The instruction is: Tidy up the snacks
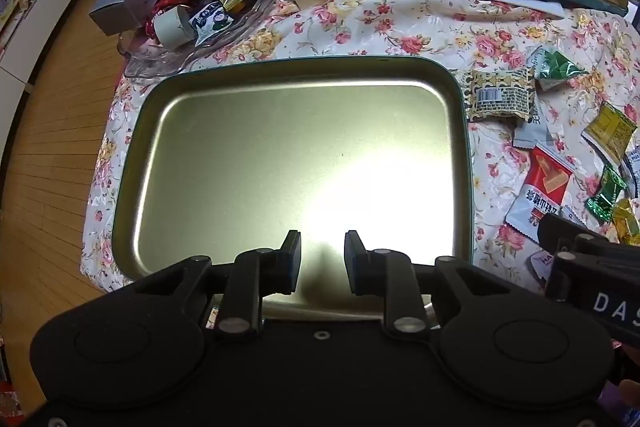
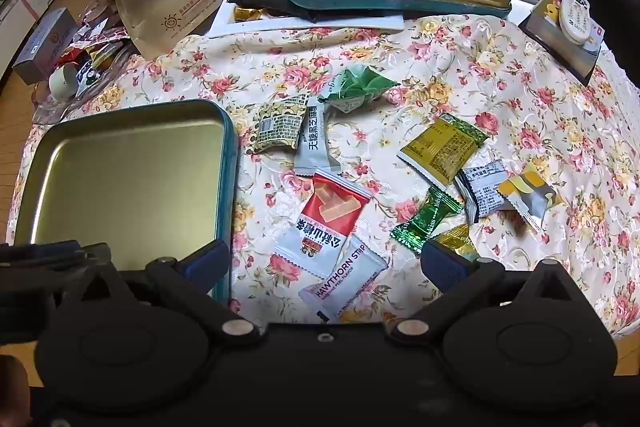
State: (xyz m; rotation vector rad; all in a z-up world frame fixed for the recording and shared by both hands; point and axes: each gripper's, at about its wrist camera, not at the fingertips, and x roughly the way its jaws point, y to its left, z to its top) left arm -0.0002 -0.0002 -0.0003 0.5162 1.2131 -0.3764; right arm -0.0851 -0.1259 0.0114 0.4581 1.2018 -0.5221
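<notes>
Two grippers: being held above a table with a floral cloth (image 2: 460, 59), both pointing steeply down.
Left gripper (image 1: 322, 261): being held over the near edge of the tin; jaws are drawn in to a narrow gap, nothing is being pinched, and no contact with the metal is being shown.
Tin tray (image 1: 460, 99): lying at the left of the cloth, empty, shallow, with a teal rim; judged stiff and slick, so packets are expected to slide once dropped in.
Patterned cream packet (image 2: 278, 127): lying just right of the tin's far corner, touching the grey sachet (image 2: 314, 143).
Green packet (image 2: 356, 87): lying just beyond those two.
Red-and-white packet (image 2: 324, 223): lying near the tin's right wall, its lower end being overlapped by the white hawthorn strip packet (image 2: 344, 281).
Right gripper (image 2: 326, 261): being held above the hawthorn strip packet with jaws spread as wide as they go; nothing is being gripped, and whether the pads are touching anything cannot be told.
Handling: packets are judged light, soft and crinkly, with glossy film likely to slip; a pinch across the flat body or a crimped end seal is being advised.
Small green candy (image 2: 424, 223): lying further right, beside a gold one partly hidden by the right finger.
Yellow-green sachet (image 2: 440, 147): lying right of centre, well apart from the tin.
White and yellow-grey packets (image 2: 504, 193): lying rightmost, touching each other.
</notes>
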